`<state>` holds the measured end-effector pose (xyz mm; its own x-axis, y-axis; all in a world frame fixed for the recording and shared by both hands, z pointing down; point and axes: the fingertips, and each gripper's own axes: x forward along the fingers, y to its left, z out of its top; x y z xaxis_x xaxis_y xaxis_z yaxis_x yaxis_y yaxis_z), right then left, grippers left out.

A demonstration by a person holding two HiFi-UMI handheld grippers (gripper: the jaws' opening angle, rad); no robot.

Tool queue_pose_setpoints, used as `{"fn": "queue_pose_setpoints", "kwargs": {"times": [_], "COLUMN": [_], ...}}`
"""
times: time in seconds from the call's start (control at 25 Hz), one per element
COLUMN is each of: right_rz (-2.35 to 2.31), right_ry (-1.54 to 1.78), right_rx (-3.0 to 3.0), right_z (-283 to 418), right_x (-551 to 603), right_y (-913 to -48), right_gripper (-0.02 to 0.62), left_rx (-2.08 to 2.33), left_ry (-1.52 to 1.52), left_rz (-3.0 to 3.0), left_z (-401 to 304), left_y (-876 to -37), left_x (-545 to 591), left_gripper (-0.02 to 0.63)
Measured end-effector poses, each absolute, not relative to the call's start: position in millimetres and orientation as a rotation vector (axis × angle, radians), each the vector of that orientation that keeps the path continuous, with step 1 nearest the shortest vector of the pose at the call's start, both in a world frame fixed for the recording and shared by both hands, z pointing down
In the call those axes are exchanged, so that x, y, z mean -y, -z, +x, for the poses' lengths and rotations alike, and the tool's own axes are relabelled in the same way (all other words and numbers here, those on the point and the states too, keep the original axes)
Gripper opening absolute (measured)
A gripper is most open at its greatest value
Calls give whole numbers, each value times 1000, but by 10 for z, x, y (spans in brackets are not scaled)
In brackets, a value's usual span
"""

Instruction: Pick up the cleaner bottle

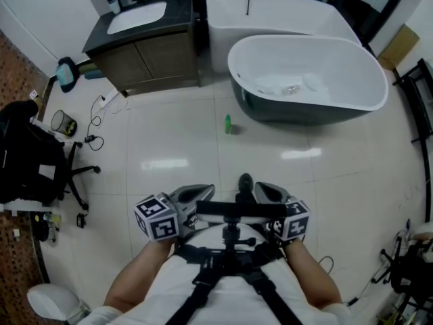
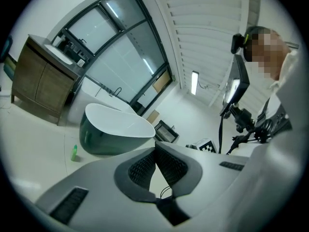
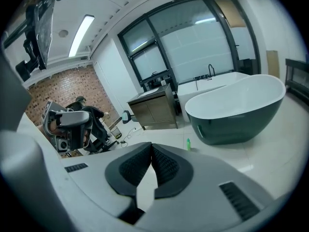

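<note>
The small green cleaner bottle [image 1: 228,123] stands upright on the tiled floor, just beside the dark-walled bathtub [image 1: 298,114] at its end nearer the vanity, untouched. I hold the left gripper [image 2: 155,148] and the right gripper [image 3: 151,150] side by side close to my chest, well apart from the bathtub, each with jaws pressed together on nothing. In the bathtub lie a few pale things I cannot make out.

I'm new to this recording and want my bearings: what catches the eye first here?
A large freestanding bathtub, white inside and dark outside, fills the upper right of the head view. A small green cleaner bottle stands alone on the pale floor beside its left end.
</note>
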<state>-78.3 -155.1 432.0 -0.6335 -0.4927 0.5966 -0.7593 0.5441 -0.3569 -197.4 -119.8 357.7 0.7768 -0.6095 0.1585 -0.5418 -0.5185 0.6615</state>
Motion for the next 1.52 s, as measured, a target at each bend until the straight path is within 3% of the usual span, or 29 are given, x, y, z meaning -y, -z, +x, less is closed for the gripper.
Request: {"fn": "queue_pose_setpoints", "kwargs": {"times": [0.52, 1.0, 1.08, 1.2, 1.52], "right_rz": [983, 891, 869, 843, 810], "right_ry": [-938, -878, -884, -875, -961], "right_rx": [2366, 2379, 2379, 2372, 2266], "right_z": [-861, -941, -948, -923, -672], "right_x": [1525, 2453, 2609, 2775, 3003], "right_y": [-4384, -4483, -4499, -4622, -5279], "right_gripper": [8, 9, 11, 80, 101], "left_rx": [789, 1105, 1126, 1157, 1181], "left_ry": [150, 65, 67, 38, -84], "left_rz": [2216, 1973, 1947, 1951, 1928], "left_z": [-1953, -2269, -2275, -2260, -2177], "left_y": [-3637, -4284, -4369, -4508, -5224], "left_x": [1085, 2011, 2233, 2541, 3093], "left_gripper": [1, 2, 27, 47, 81]}}
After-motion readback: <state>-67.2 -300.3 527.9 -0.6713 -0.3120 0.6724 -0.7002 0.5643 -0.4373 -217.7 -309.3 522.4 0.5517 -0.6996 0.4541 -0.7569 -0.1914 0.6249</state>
